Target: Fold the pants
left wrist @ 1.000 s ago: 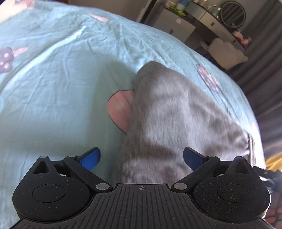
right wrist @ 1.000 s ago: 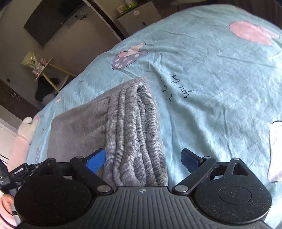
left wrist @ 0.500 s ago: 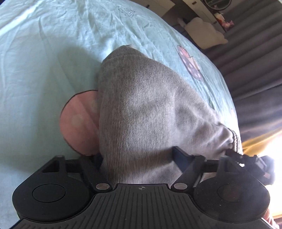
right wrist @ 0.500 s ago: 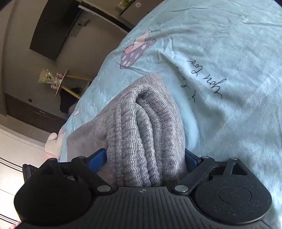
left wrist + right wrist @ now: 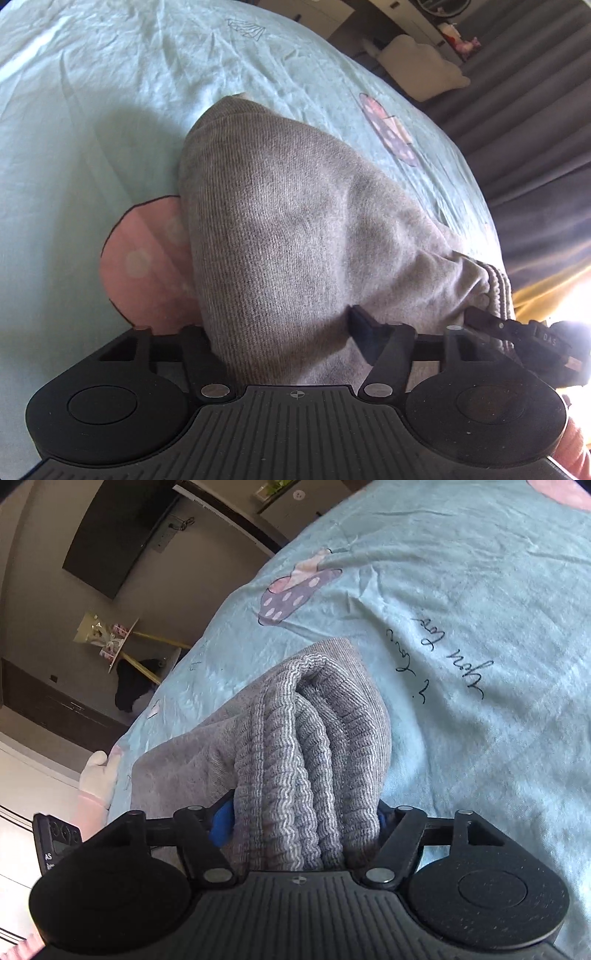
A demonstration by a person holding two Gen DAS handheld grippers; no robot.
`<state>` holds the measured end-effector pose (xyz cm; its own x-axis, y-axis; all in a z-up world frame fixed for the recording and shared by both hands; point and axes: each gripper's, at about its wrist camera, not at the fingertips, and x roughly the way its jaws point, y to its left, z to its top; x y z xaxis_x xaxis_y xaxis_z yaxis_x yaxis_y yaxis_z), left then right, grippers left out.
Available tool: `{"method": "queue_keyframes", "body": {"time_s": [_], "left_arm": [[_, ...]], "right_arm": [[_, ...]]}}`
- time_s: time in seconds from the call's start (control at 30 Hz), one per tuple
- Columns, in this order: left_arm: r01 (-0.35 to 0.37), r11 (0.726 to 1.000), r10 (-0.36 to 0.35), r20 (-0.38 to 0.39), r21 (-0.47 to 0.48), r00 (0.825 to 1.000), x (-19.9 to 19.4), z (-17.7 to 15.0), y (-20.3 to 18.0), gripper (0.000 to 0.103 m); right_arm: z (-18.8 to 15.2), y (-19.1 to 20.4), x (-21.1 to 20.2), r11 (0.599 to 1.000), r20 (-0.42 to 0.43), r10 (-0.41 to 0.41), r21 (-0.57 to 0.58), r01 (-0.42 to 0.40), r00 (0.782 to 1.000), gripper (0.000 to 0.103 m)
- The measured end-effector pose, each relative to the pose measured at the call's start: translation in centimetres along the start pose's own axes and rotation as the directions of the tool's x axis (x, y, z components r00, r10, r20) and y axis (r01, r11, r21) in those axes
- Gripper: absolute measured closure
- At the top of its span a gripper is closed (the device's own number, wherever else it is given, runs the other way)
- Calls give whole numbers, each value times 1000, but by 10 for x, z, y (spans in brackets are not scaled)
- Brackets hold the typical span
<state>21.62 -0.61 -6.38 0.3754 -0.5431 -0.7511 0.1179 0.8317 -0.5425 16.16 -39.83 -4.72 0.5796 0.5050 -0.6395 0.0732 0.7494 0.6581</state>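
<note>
Folded grey pants (image 5: pixel 295 203) lie on a light blue bed sheet (image 5: pixel 92 110) printed with mushrooms. My left gripper (image 5: pixel 284 328) straddles the near end of the fold; its jaws are closing, and the fingers (image 5: pixel 365 332) dig into the bulging cloth. In the right wrist view the ribbed waistband layers (image 5: pixel 314 720) of the pants stand bunched between the blue pads (image 5: pixel 221 823) of my right gripper (image 5: pixel 306 812). These jaws are closing too and press on both sides of the band. Part of the other gripper (image 5: pixel 546 343) shows at the pants' right end.
Dark curtains (image 5: pixel 535 110) and a pale padded chair (image 5: pixel 417 62) stand beyond the bed's far right edge. On the other side are a wall-mounted screen (image 5: pixel 122 535), a small yellow-legged table (image 5: pixel 122 642) and a dark low cabinet (image 5: pixel 55 709). Bare sheet (image 5: pixel 480 590) spreads around the pants.
Both grippers moved forward and down over the pants, and their jaws narrowed from wide open until the cloth fills the gap between the fingers. The pants now loom larger in both views.
</note>
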Motion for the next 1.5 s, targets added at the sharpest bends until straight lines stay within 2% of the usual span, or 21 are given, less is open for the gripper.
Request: {"method": "queue_keyframes", "body": {"time_s": [0.1,0.3,0.37,0.43,0.47,0.5,0.53,0.57,0.6,0.7,0.8,0.9,0.97,1.03,1.1,1.17,1.27,1.33,1.4,1.47,1.5], "left_arm": [[4,1000,-4,31,7,1000,-13,1,-5,60],[62,998,-65,131,31,989,-43,22,-29,66],[44,998,-53,178,51,983,-48,36,-40,68],[-16,999,9,213,31,977,-49,50,-45,60],[-74,997,69,218,12,973,-48,54,-48,51],[-157,988,151,238,8,960,-48,57,-52,45],[-223,975,211,261,17,942,-50,56,-56,41],[-255,966,233,277,46,932,-52,52,-59,31],[-261,962,229,287,78,930,-57,45,-58,24],[-281,953,238,296,114,925,-60,13,-59,21],[-282,955,252,258,89,933,-52,-19,-52,21],[-306,950,289,196,65,937,-40,-47,-40,20],[-336,938,315,194,82,929,-36,-59,-36,16],[-385,911,351,211,150,912,-32,-66,-40,14],[-434,874,388,224,218,894,-30,-69,-49,11],[-465,856,419,224,225,880,-27,-66,-50,5],[-448,887,422,193,116,886,-33,-65,-40,2],[-439,898,424,188,44,886,-41,-71,-36,2],[-449,893,431,215,41,877,-51,-82,-38,2],[-475,877,451,212,77,867,-56,-92,-42,1],[-492,864,471,177,106,864,-56,-98,-45,1]], "right_arm": [[-2,12,-11,998,40,2,-59,0,999,45],[24,42,-26,993,116,61,-108,-49,991,48],[37,51,-29,992,151,52,-125,-33,987,47],[49,55,-29,992,191,9,-128,16,982,43],[55,55,-29,991,214,-35,-117,61,976,36],[60,55,-30,984,236,-103,-120,134,966,24],[65,57,-32,959,265,-211,-129,251,941,19],[66,57,-36,936,296,-280,-126,328,913,18],[65,54,-41,929,304,-302,-118,351,903,17],[48,45,-48,948,240,-267,-110,300,933,16],[13,43,-44,946,209,-245,-162,281,947,16],[-16,41,-33,919,191,-304,-200,341,933,16],[-27,34,-28,910,182,-339,-186,370,923,14],[-30,27,-28,915,179,-337,-169,366,925,11],[-35,31,-23,883,197,-373,-224,412,907,6],[-40,38,-20,845,234,-399,-282,455,886,4],[-39,36,-25,868,215,-400,-225,444,891,4],[-44,40,-34,862,222,-411,-220,456,884,4],[-53,49,-40,829,241,-441,-259,495,865,4],[-59,55,-38,747,225,-557,-285,601,799,4],[-62,57,-40,728,217,-586,-283,625,781,4]]}}
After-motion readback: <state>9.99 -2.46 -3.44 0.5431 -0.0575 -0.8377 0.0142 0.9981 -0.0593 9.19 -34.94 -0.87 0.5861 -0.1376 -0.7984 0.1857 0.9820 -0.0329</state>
